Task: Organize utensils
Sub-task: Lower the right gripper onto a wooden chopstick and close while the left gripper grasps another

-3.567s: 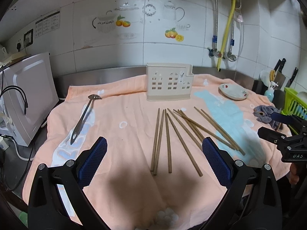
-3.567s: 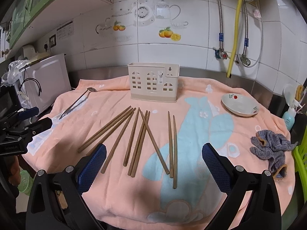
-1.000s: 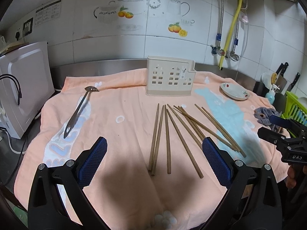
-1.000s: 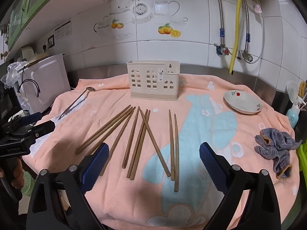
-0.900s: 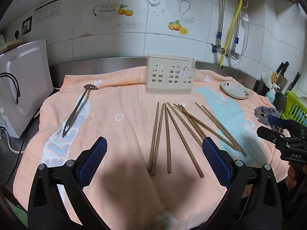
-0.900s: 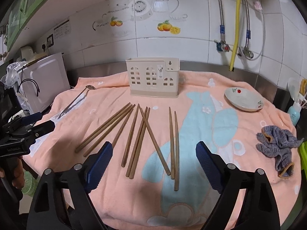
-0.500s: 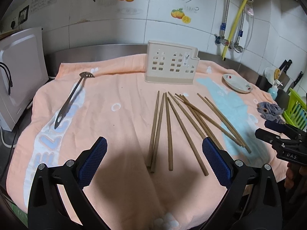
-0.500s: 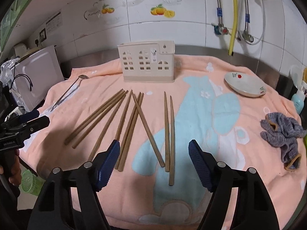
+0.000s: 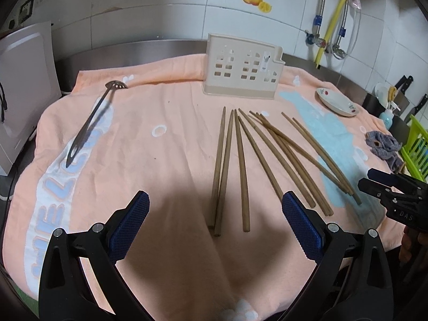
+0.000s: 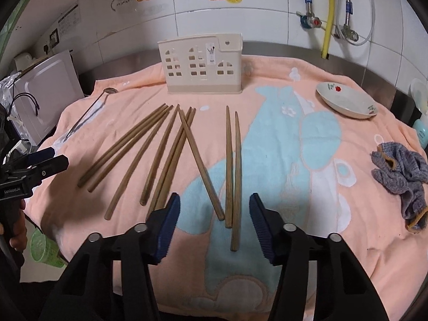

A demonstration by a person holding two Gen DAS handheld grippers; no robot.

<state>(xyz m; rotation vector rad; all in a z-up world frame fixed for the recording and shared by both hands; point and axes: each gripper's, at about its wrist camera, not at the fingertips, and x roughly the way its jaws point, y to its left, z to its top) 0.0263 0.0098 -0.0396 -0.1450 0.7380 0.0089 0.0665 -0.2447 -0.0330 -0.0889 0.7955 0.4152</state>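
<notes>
Claw work comes first: the right claw [image 10: 214, 220] hovers low over the near ends of the rightmost chopstick pair [image 10: 232, 168], jaws partly spread and holding nothing. It looks set for the first pickup, so it would do well to straddle both sticks of that pair near their thick ends, clear of the crossing chopstick [image 10: 199, 160] just beside them, and close squarely so neither rolls away on the soft towel [image 10: 281, 139]. The left claw [image 9: 214, 222] is wide and empty, above the near ends of the leftmost chopsticks [image 9: 223, 165].

Farther back, the remaining chopsticks fan across the towel-covered surface, and a slotted metal ladle [image 9: 92, 119] lies well apart to the left. Beyond them stands the cream utensil holder [image 10: 202, 64], upright; no utensil shows above its rim. A small dish [image 10: 346, 104] to the right looks empty, near a crumpled grey cloth [image 10: 401, 176].
</notes>
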